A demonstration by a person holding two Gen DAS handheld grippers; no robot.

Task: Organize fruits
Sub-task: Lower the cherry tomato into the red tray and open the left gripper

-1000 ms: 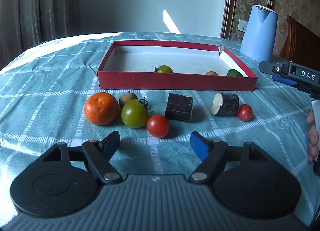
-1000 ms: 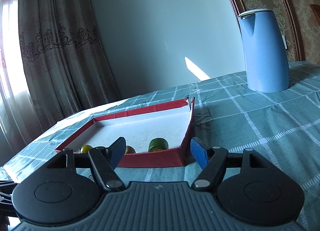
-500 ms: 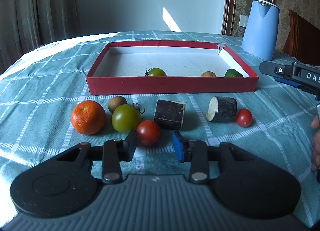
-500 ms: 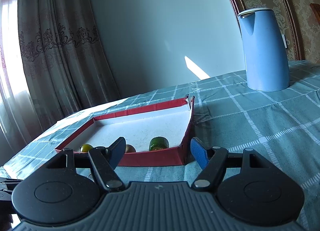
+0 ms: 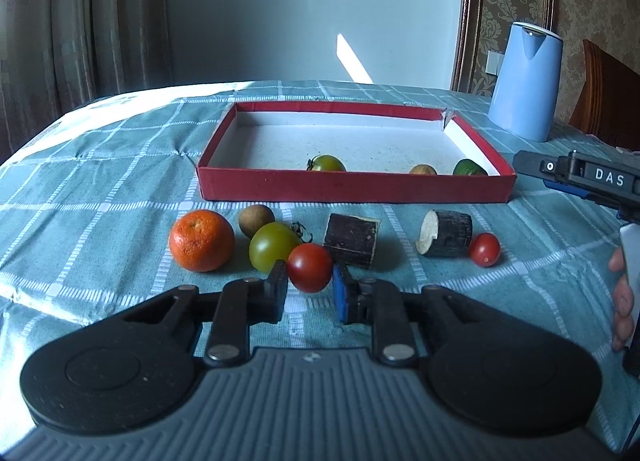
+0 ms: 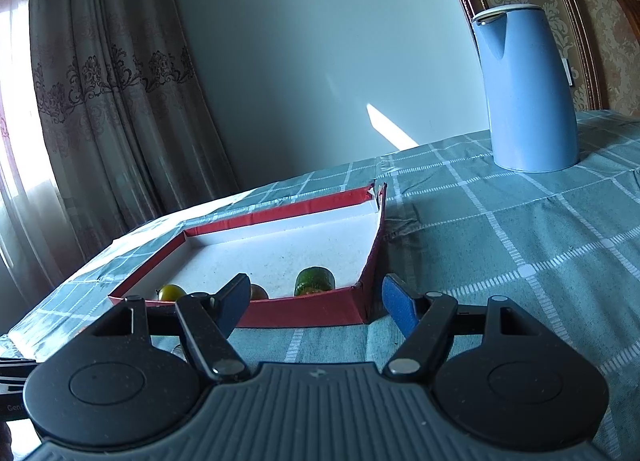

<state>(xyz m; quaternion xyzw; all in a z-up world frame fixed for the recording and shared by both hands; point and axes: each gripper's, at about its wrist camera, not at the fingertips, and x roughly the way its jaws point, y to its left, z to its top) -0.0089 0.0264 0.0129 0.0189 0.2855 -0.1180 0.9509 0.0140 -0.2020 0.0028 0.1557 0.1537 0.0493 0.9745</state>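
Red tomato [image 5: 309, 267] between closed jaws

Your left gripper [image 5: 310, 285]: pads clamped on red cherry tomato [image 5: 309, 267].
Row on checked cloth [image 5: 100, 189], L to R: orange [image 5: 201, 240], small brown fruit [image 5: 256, 220], green tomato [image 5: 273, 247], 2 dark cut chunks [image 5: 351, 240] [image 5: 445, 238], 2nd cherry tomato [image 5: 484, 249].
Red tray [image 5: 352, 190] behind row: 3 items inside.
Blue kettle [image 5: 526, 103] far R.
Your right gripper [image 5: 576, 177] at R edge.
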